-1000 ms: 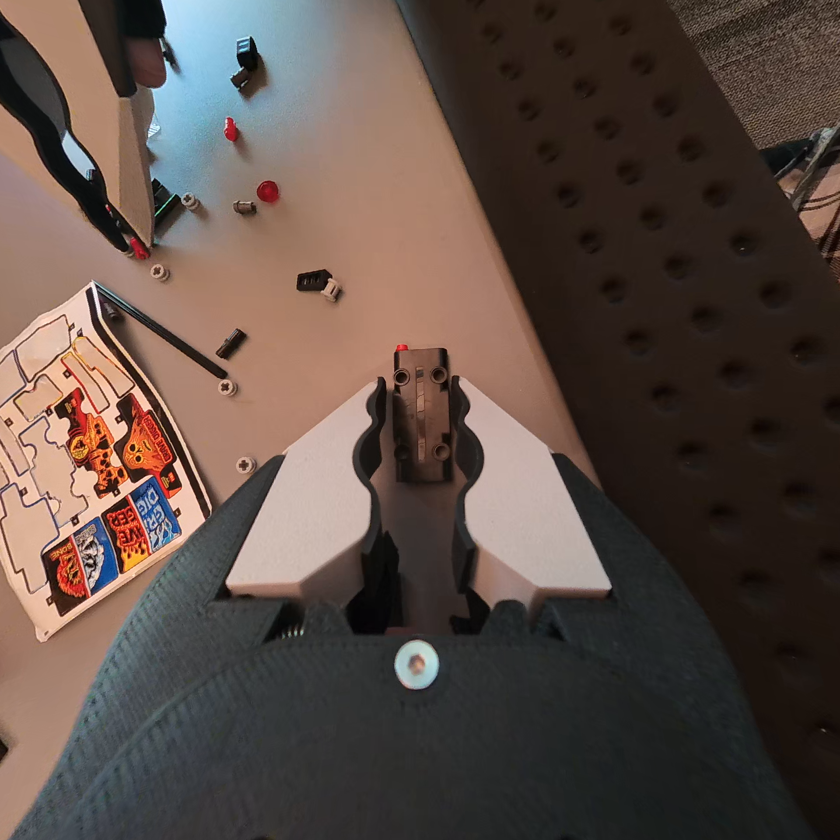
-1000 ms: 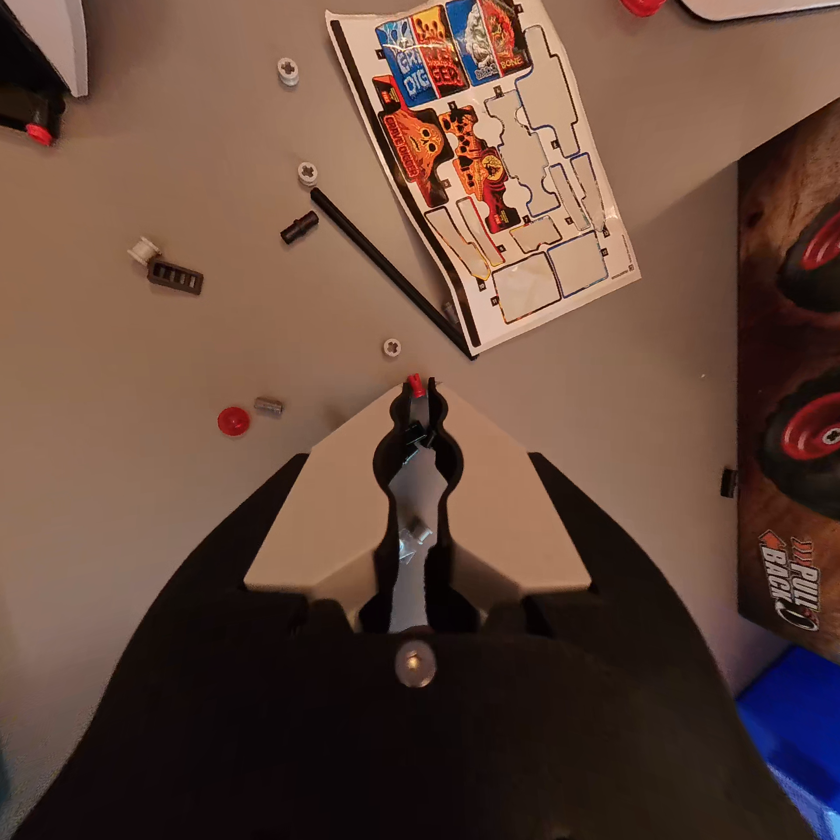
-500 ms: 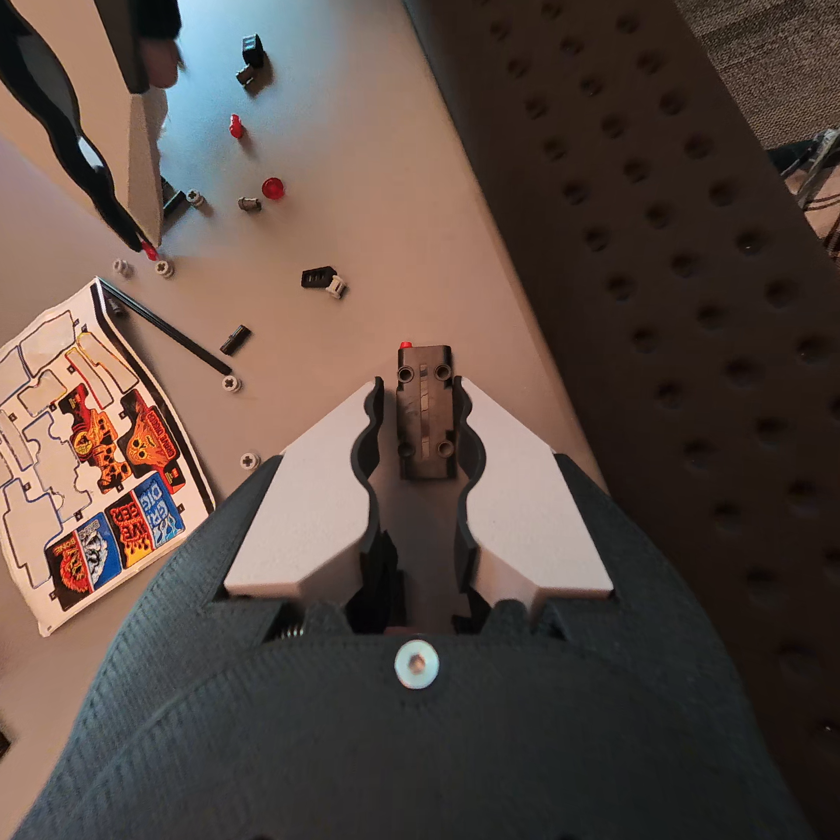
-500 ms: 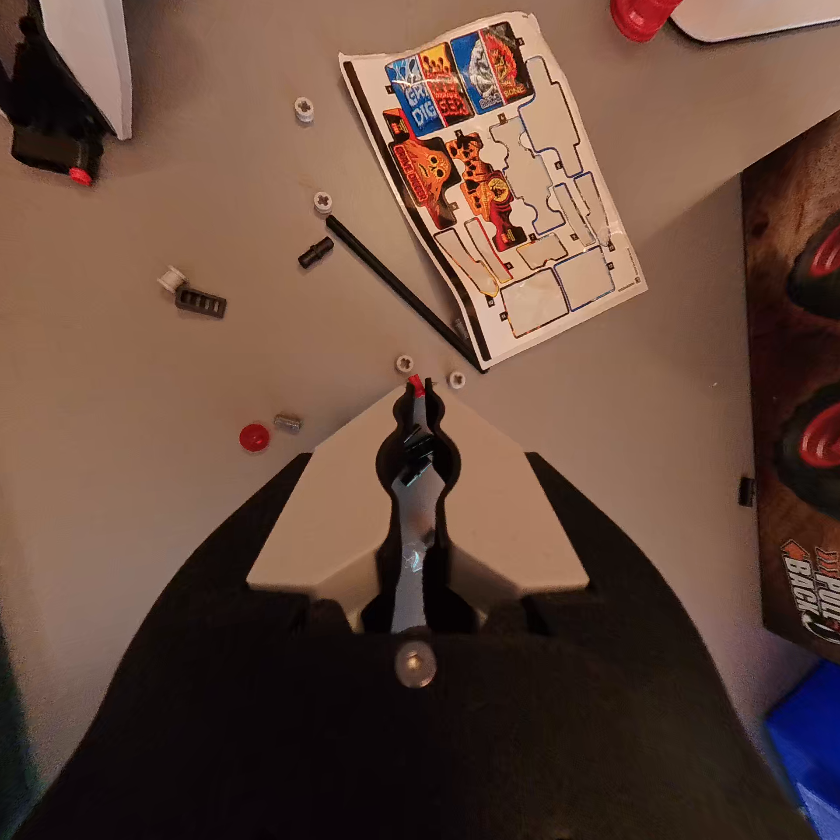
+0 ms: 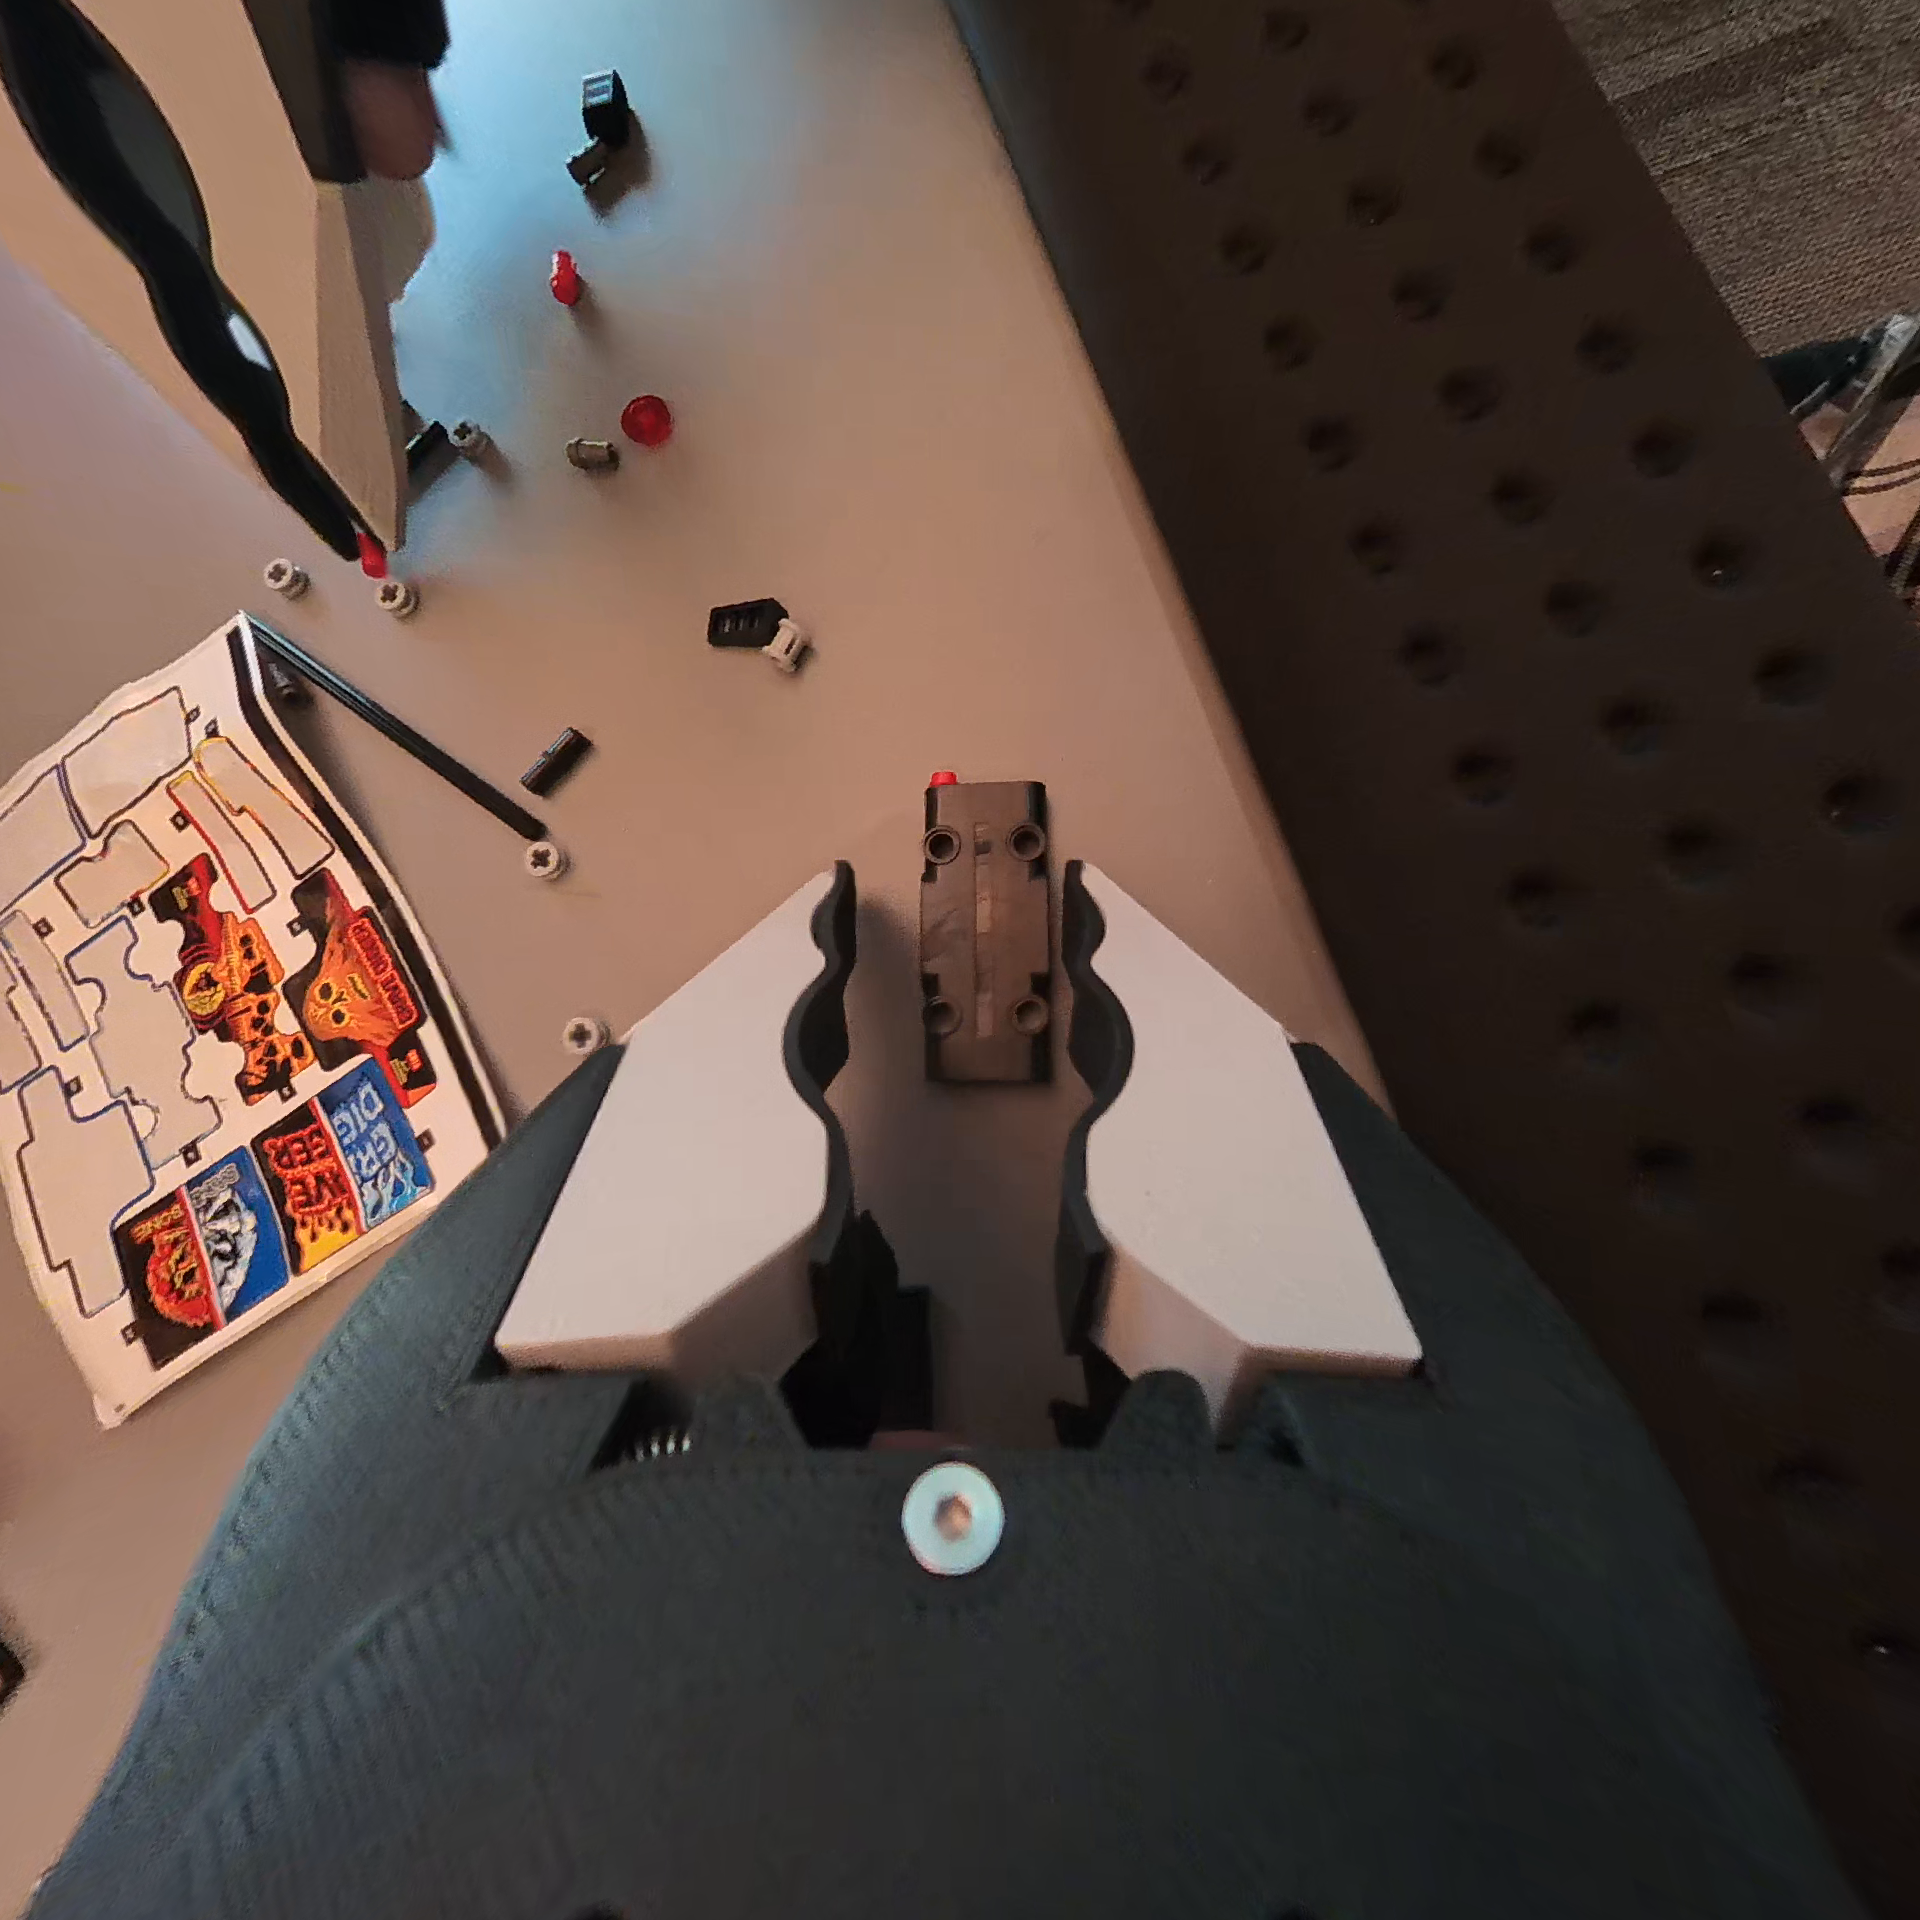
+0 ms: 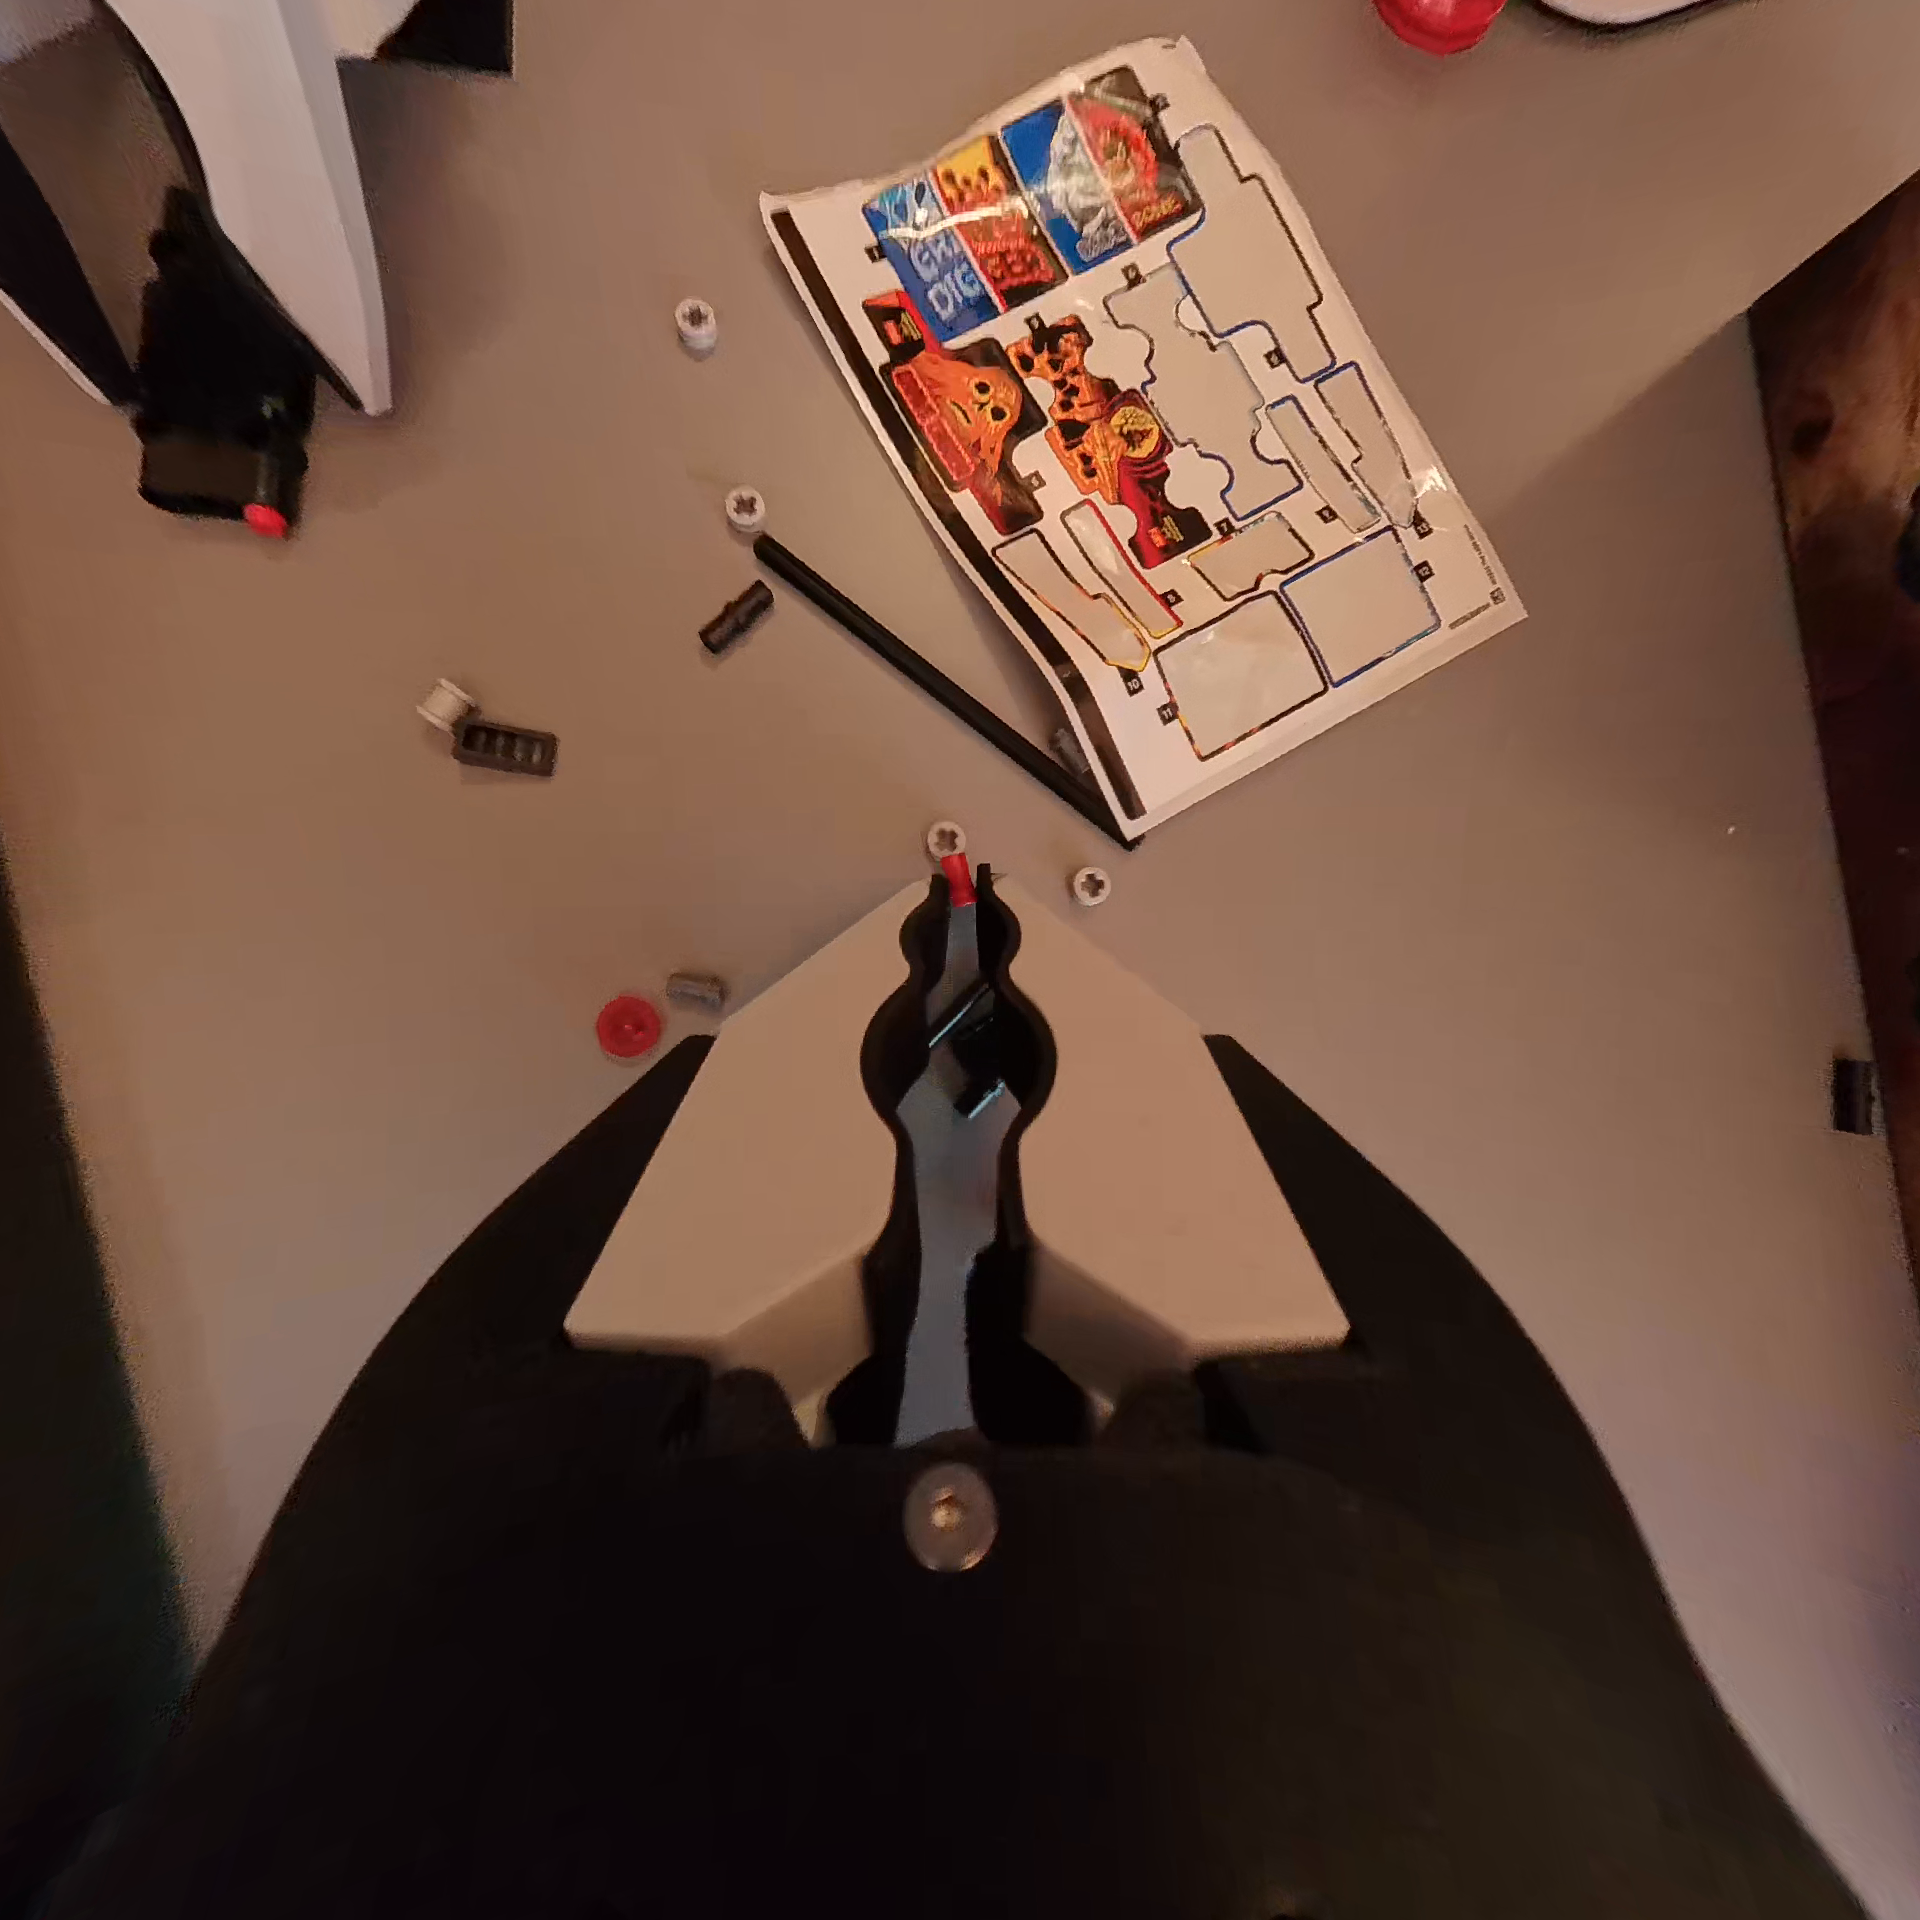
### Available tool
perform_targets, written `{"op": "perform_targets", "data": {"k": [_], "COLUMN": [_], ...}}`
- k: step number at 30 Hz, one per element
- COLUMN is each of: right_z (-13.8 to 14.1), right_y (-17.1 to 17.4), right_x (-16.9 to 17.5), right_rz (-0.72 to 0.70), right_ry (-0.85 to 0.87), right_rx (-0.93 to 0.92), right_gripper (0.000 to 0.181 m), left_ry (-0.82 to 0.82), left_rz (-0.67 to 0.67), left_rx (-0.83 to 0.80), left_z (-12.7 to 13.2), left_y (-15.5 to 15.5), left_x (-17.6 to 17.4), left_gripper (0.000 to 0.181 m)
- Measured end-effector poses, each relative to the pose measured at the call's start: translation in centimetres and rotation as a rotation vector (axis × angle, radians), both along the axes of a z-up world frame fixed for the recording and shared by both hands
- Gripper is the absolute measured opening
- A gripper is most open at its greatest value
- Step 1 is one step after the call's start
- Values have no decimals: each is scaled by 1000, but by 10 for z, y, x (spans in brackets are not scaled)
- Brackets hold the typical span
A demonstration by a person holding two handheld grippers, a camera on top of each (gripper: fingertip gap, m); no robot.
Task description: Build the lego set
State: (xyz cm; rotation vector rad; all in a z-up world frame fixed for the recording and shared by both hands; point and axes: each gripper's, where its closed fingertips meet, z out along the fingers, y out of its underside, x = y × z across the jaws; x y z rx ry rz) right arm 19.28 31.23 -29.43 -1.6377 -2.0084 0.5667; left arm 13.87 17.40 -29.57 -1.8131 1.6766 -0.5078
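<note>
My left gripper point(image 5: 958, 878) is open. A black lego block point(image 5: 985, 930) with round holes and a red pin point(image 5: 942, 778) at its far end lies between the fingers, with a gap on each side. My right gripper point(image 6: 961, 883) is shut on a small red pin point(image 6: 956, 871) at its fingertips, and a small black part point(image 6: 971, 1039) sits farther back between the jaws. In the left wrist view the right gripper point(image 5: 364, 545) is at the upper left, above the table. In the right wrist view the left gripper point(image 6: 244, 400) and the block point(image 6: 213, 436) are at the upper left.
A sticker sheet point(image 5: 208, 997) point(image 6: 1143, 416) lies beside a long black axle point(image 5: 405, 727) point(image 6: 935, 707). Loose parts are scattered around: a red round stud point(image 5: 647, 419), grey bushes point(image 6: 1091, 885), a black grille piece point(image 5: 743, 627). A dark perforated board point(image 5: 1558, 727) runs along the right. About 15 centimetres separates my left fingertips from my right.
My left gripper's jaws have opened off the black block, which now lies free between them. My right gripper, still shut on the red pin, has moved closer to the left gripper.
</note>
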Motion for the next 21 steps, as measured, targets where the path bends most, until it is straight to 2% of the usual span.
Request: {"op": "perform_targets", "data": {"k": [4,6,9,10,14,17,21], "right_z": [14,22,33,36,49,54,59], "right_y": [-19,-38,-68,-76,-98,-105,-110], "right_x": [-5,-13,-25,-29,-39,-43,-45], "right_rz": [-12,7,44,58,91,106,115], "right_ry": [61,101,153,169,216,224,246], "right_rx": [-40,-96,-218,-252,-362,-399,-444], "right_gripper": [2,2,2,2,2,2,2], "left_ry": [-50,-77,-24,-8,-22,14,24], "left_rz": [35,87,121,114,86,73,56], "left_rx": [73,226,513,555,633,660,695], "left_z": [15,33,47,49,57,53,55], "left_y": [10,26,43,44,40,40,38], "left_x": [3,6,6,7,13,13,13], "left_gripper": [38,35,29,27,22,22,4]}}
